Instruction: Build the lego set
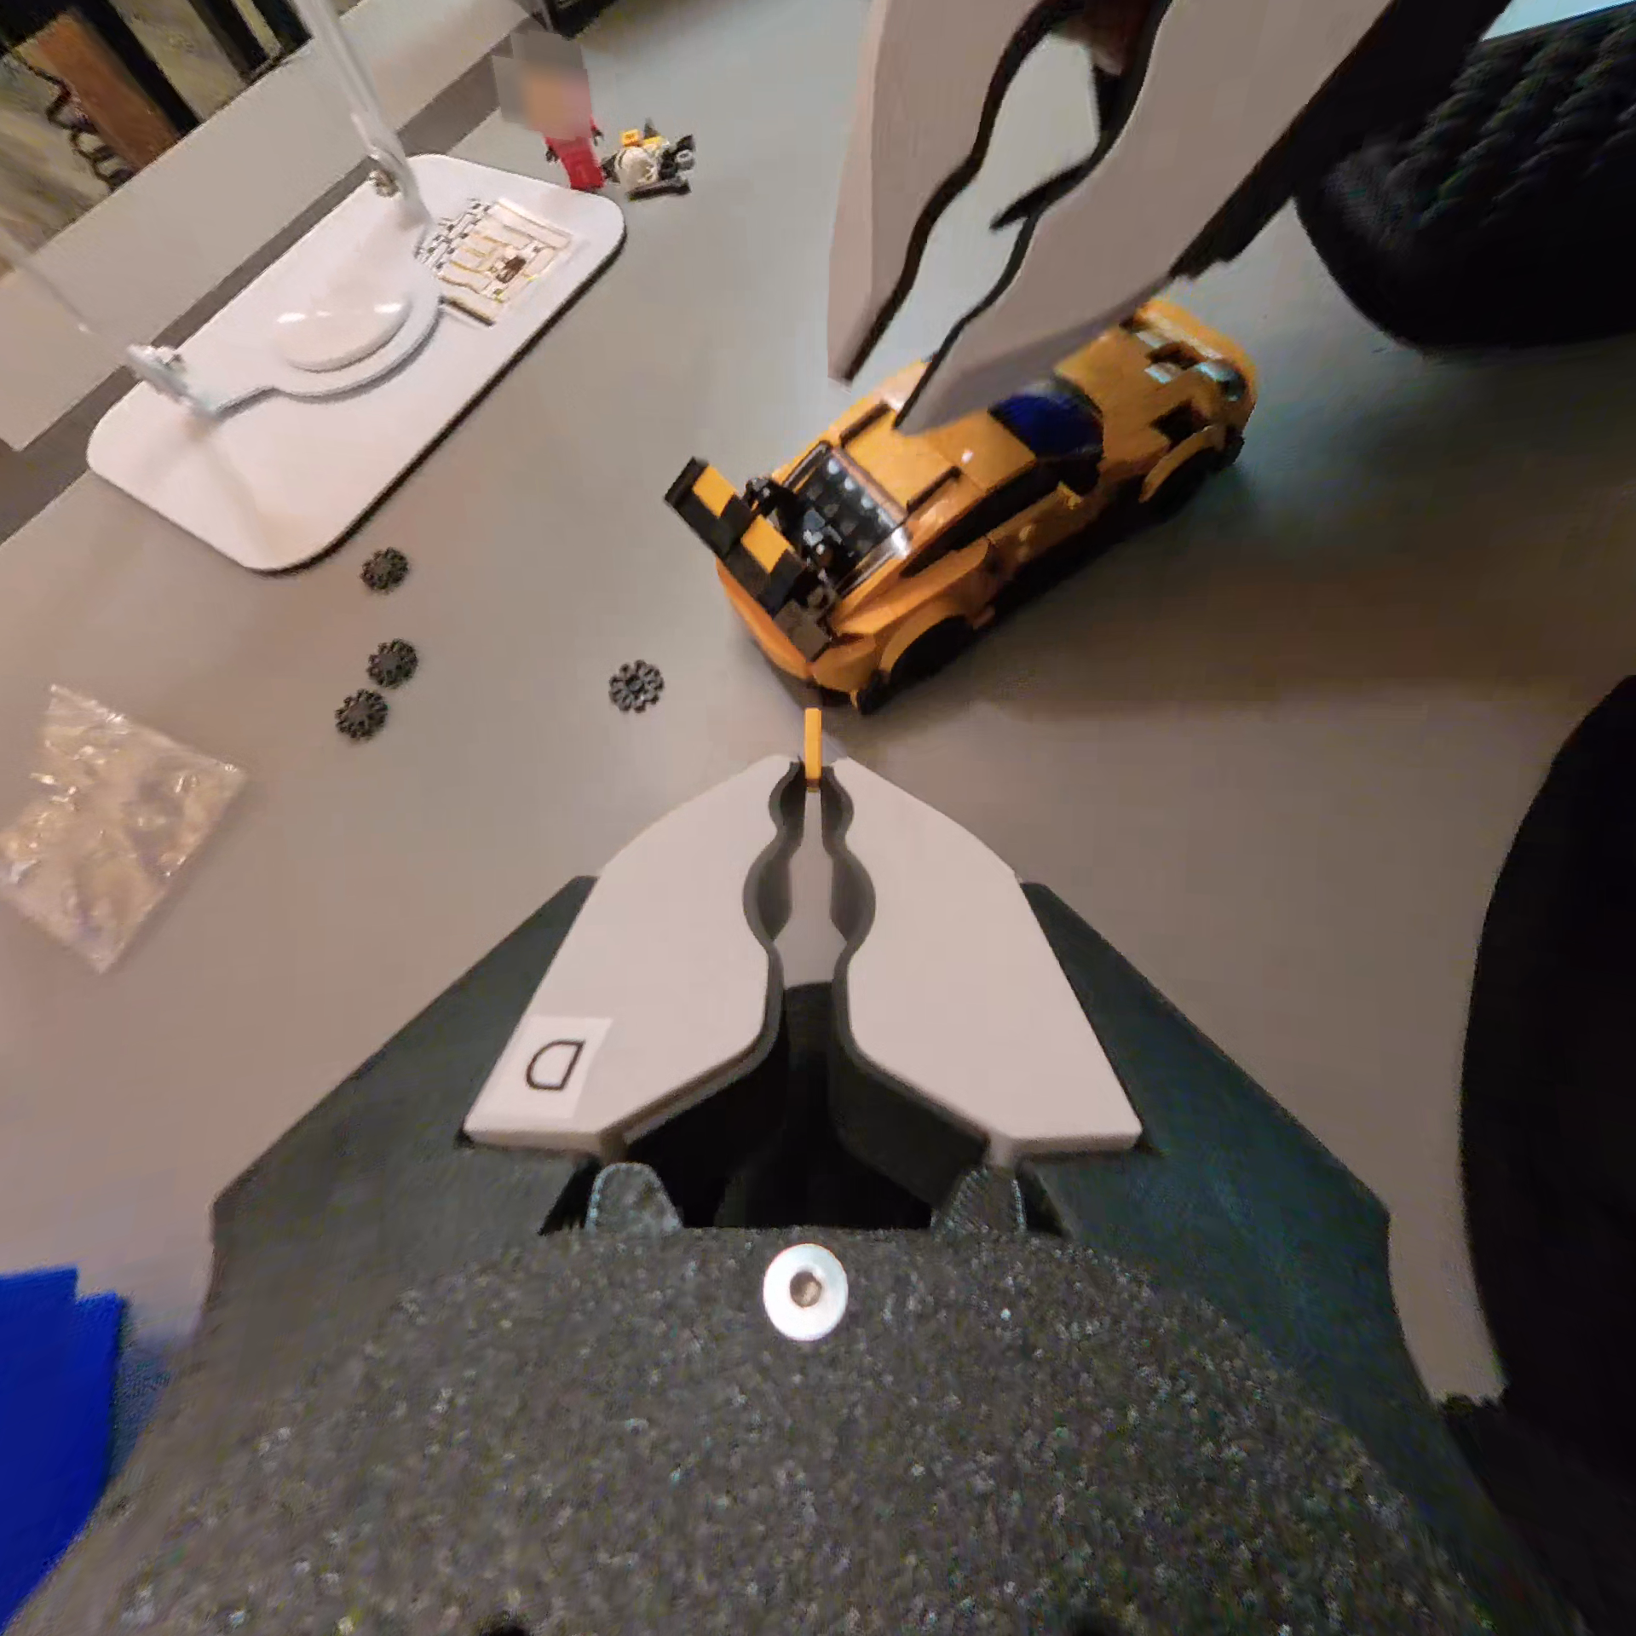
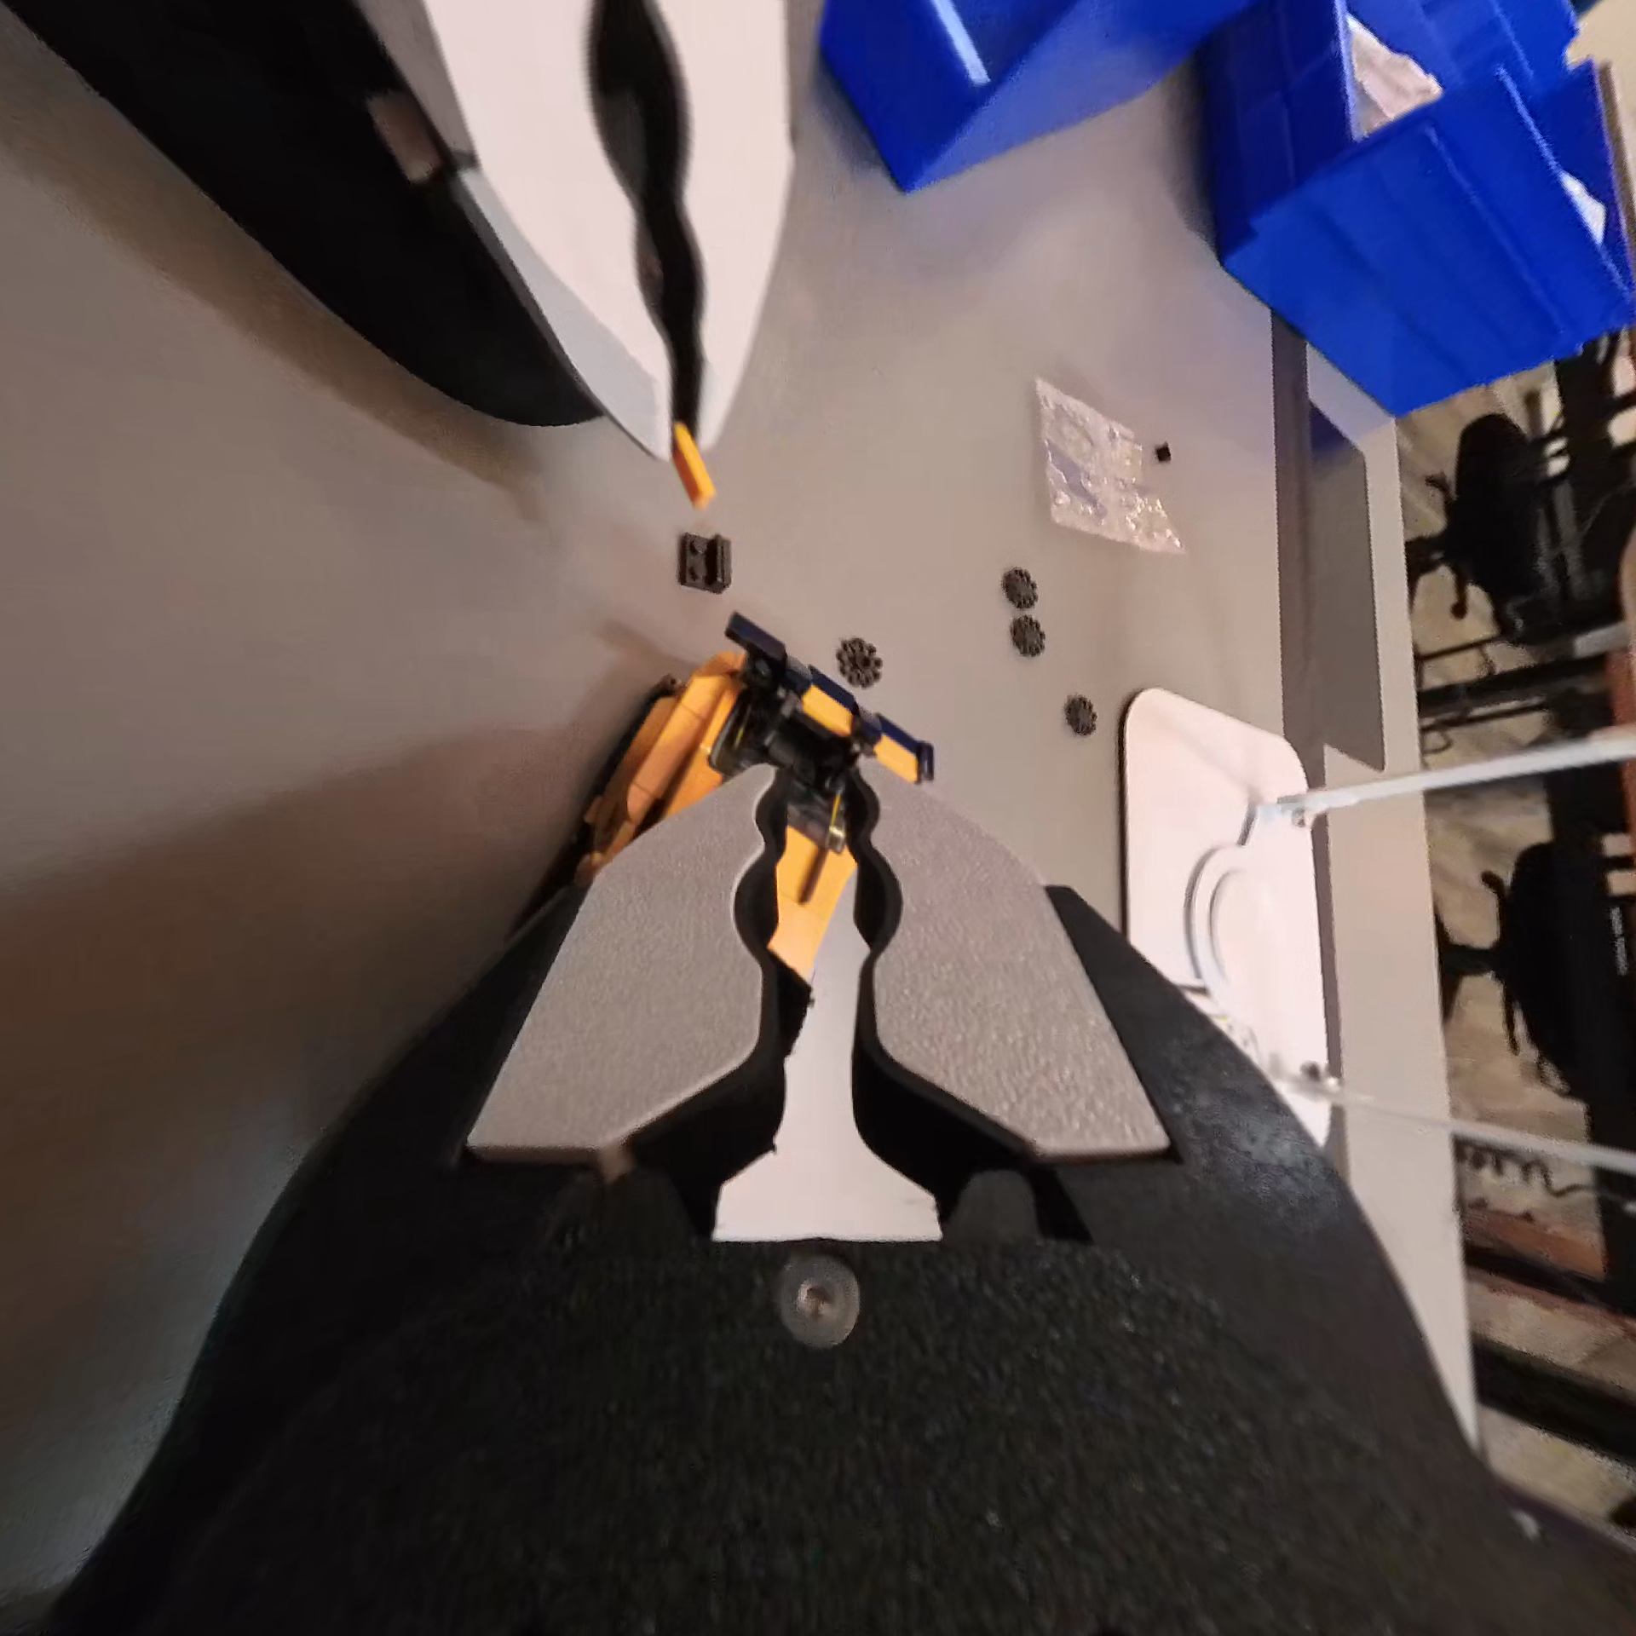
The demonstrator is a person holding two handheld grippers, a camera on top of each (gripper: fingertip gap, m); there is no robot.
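— Left wrist view?
— The left gripper (image 1: 813, 768) pinches a thin yellow piece (image 1: 812, 742) just short of the yellow car's (image 1: 965, 522) tail on the grey table (image 1: 531, 841).
— Right wrist view?
— The right gripper (image 2: 814, 779) presses down on the car, jaws slightly parted.

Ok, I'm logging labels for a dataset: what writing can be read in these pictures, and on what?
I won't copy writing out; where it stands:
White sticker on a finger of the left gripper: one large dark character, sharp.
Printed sheet on the white stand base: too small to read.
Yellow car, blue bins: no writing shows.
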